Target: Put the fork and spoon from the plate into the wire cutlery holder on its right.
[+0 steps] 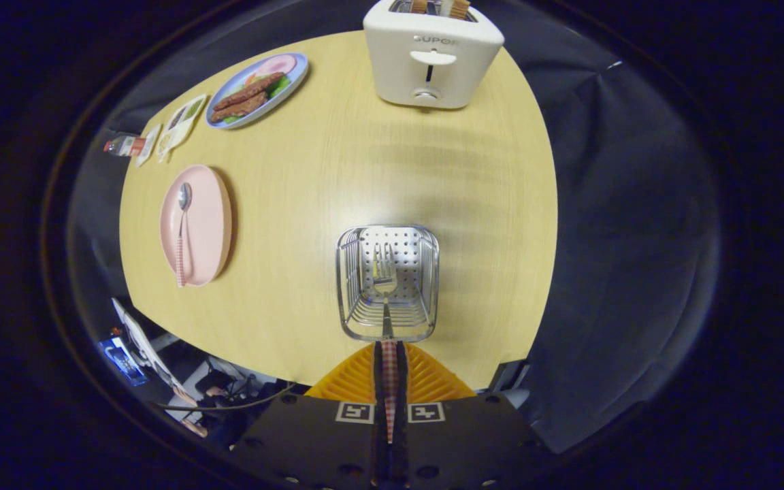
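— What sort of place is this?

— A staged breakfast corner inside a recording booth, not a real kitchen. A pale wood-grain table (337,177) stands against dark cloth, which hangs close around it.

— What makes it look domestic?

— A white toaster (431,58) with slices in its slots, a blue plate of food (258,90), a pink plate (205,224) carrying a spoon (182,231), and a wire cutlery holder (388,282) with a fork (384,286) in it.

— And what gives the booth away?

— Past the table's near edge the floor holds cables (242,401), a lit screen (120,357) and loose equipment. The gripper (390,371), with orange ribbed fingers and printed square markers, pinches the fork's checked handle.
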Motion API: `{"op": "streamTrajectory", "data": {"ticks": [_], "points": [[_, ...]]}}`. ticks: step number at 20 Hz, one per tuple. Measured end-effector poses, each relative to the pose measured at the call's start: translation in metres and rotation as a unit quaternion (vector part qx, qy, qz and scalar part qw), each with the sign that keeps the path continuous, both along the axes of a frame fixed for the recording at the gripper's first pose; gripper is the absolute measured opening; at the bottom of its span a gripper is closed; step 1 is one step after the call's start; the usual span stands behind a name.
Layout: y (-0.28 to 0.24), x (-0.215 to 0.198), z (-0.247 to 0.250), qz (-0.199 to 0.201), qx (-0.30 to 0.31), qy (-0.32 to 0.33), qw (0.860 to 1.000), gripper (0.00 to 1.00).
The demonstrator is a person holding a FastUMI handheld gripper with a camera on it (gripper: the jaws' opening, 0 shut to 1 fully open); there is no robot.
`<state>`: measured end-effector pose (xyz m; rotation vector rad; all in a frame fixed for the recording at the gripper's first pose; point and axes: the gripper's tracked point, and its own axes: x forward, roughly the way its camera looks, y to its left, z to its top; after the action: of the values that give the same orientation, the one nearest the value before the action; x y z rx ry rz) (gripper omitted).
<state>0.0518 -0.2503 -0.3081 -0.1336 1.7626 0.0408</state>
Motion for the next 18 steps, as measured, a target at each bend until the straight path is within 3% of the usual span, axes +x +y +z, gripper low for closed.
{"op": "streamTrajectory", "data": {"ticks": [5, 11, 14, 16, 17, 18], "points": [[0.004, 0.005, -0.014, -0.011, 0.000, 0.026, 1.000, 0.06], [0.016, 0.006, -0.015, -0.024, 0.030, -0.018, 0.999, 0.12], [0.021, 0.001, -0.007, -0.029, 0.036, -0.047, 0.998, 0.27], [0.027, 0.007, -0.001, -0.021, 0.032, -0.095, 0.995, 0.44], [0.031, 0.009, 0.003, -0.015, 0.031, -0.114, 0.993, 0.60], [0.036, 0.007, 0.007, -0.009, 0.028, -0.131, 0.991, 0.66]]}}
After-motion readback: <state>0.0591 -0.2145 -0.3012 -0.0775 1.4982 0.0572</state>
